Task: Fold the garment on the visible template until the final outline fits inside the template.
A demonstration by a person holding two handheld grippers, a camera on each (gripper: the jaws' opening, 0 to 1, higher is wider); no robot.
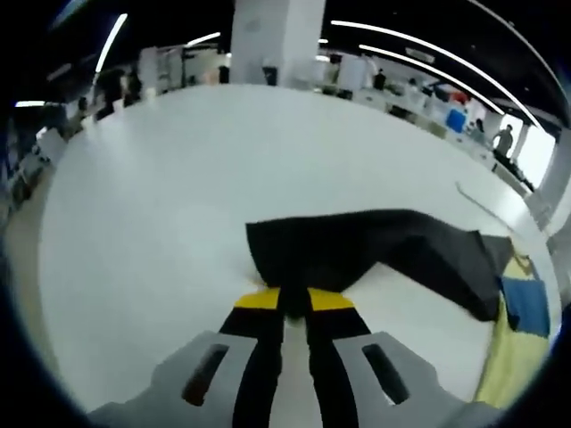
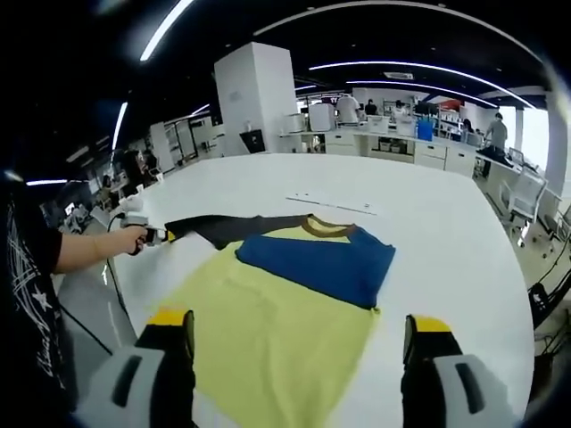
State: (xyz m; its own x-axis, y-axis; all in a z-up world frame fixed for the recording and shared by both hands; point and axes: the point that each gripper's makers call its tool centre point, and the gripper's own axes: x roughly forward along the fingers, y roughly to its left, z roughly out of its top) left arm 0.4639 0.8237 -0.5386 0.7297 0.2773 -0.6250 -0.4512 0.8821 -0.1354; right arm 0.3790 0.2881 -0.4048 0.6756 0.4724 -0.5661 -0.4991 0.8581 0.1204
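A garment lies flat on the white table (image 2: 446, 232): a yellow body (image 2: 268, 330), a blue panel (image 2: 317, 259) across its upper part, a brown collar (image 2: 326, 227) and a black sleeve (image 2: 227, 227) stretched out to the left. In the left gripper view, my left gripper (image 1: 294, 299) is shut on the end of the black sleeve (image 1: 357, 250), which runs right toward the yellow and blue cloth (image 1: 522, 308). The right gripper view shows that left gripper (image 2: 150, 234) held in a person's hand at the sleeve's tip. My right gripper (image 2: 299, 325) hovers over the yellow body, jaws wide open, holding nothing.
A thin marked line (image 2: 335, 203) runs on the table beyond the collar. The person's arm (image 2: 89, 250) reaches in from the left. Desks, a white pillar (image 2: 259, 98) and people stand far behind the table.
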